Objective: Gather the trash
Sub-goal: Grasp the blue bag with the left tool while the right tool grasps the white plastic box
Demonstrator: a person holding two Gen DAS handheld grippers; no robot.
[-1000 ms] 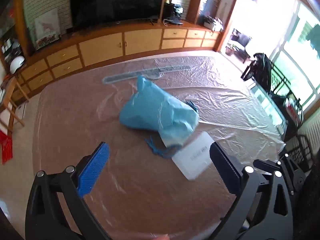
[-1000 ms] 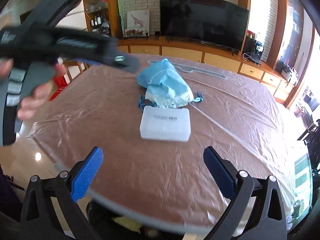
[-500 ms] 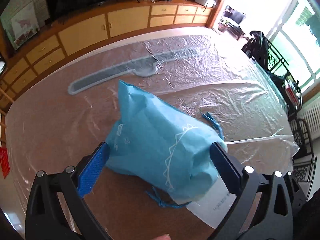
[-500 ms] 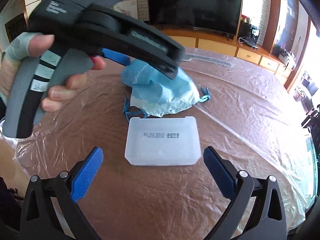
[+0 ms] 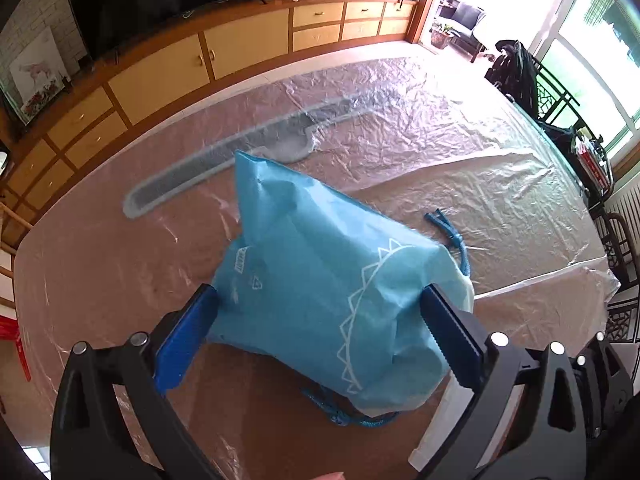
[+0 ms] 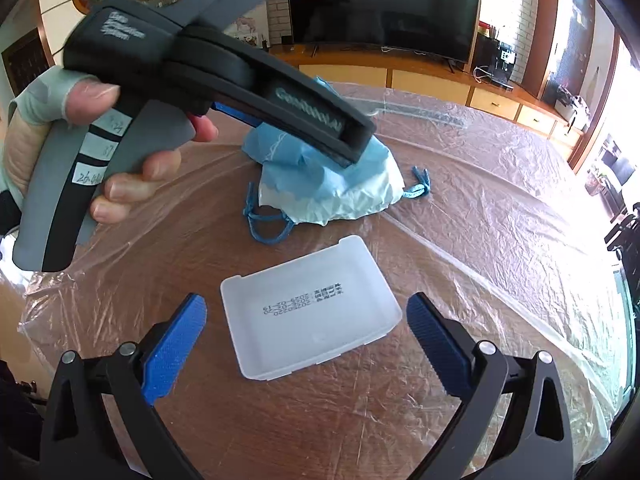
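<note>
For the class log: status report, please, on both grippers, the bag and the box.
Left gripper open, jaws astride bag. Right gripper open, jaws flanking box. Both on table. Nothing in the way.

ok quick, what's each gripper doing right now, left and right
Left gripper: open, jaws straddling the blue bag, not clamped.
Right gripper: open, holding nothing, over the white plastic box.
</note>
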